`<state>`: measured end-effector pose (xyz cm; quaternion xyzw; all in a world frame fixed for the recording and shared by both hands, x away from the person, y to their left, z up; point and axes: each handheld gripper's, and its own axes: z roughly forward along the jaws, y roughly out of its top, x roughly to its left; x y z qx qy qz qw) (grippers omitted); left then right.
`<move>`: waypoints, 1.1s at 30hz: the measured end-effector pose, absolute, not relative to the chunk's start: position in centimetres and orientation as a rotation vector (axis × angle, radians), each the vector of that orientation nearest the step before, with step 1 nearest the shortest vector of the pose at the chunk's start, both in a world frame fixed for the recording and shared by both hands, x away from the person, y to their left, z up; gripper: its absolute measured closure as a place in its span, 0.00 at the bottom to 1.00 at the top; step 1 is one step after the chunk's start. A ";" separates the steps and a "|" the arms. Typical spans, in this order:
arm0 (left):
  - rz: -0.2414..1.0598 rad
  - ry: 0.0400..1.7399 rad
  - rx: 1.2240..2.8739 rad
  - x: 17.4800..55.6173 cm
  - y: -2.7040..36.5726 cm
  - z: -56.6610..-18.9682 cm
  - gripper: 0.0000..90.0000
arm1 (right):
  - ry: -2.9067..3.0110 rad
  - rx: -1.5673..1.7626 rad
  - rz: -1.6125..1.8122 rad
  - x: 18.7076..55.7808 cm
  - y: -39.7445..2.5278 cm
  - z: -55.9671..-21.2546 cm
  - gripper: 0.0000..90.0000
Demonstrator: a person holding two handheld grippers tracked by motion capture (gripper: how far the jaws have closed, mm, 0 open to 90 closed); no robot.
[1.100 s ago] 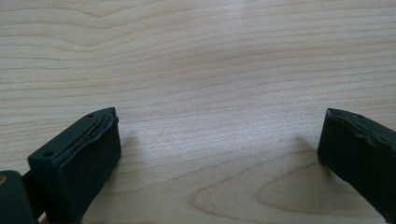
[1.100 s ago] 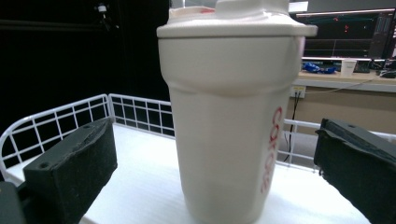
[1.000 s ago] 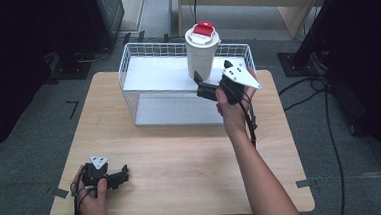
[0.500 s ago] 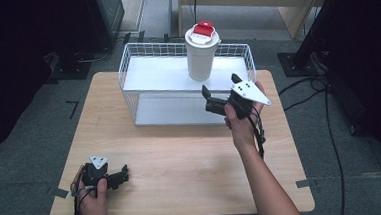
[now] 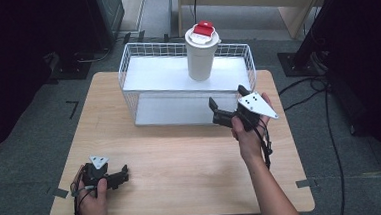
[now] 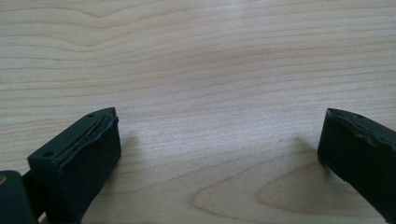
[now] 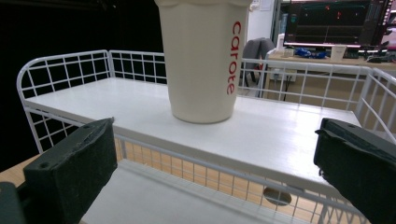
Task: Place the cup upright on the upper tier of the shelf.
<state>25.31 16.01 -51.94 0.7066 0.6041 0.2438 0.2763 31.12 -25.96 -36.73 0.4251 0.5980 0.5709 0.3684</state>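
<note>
Backed off one cup (image 5: 201, 52) on one rack (image 5: 139, 73), right gripper (image 5: 227, 105) spread; left gripper (image 5: 123, 175) spread.

Grey carpet floor (image 5: 24, 122), black cables (image 5: 330, 129), dark surroundings, lit monitor (image 7: 334, 21) behind

the cup (image 7: 203, 60) carries the red word "carote", running vertically down its side, seen in the right gripper view. no other text can be read.
</note>
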 end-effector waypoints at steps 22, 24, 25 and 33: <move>0.655 1.624 1.895 25.3 16.0 -52.0 0.00 | 1.524 1.168 1.421 28.3 -29.5 -40.3 0.00; 0.655 1.623 1.899 25.3 16.0 -51.9 0.00 | 1.527 1.174 1.414 28.1 -29.7 -40.7 0.00; 0.655 1.623 1.898 25.3 16.0 -52.0 0.00 | 1.530 1.175 1.407 28.0 -29.8 -40.9 0.00; 0.654 1.623 1.899 25.3 16.0 -51.9 0.00 | 1.537 1.210 1.374 27.1 -31.1 -42.5 0.00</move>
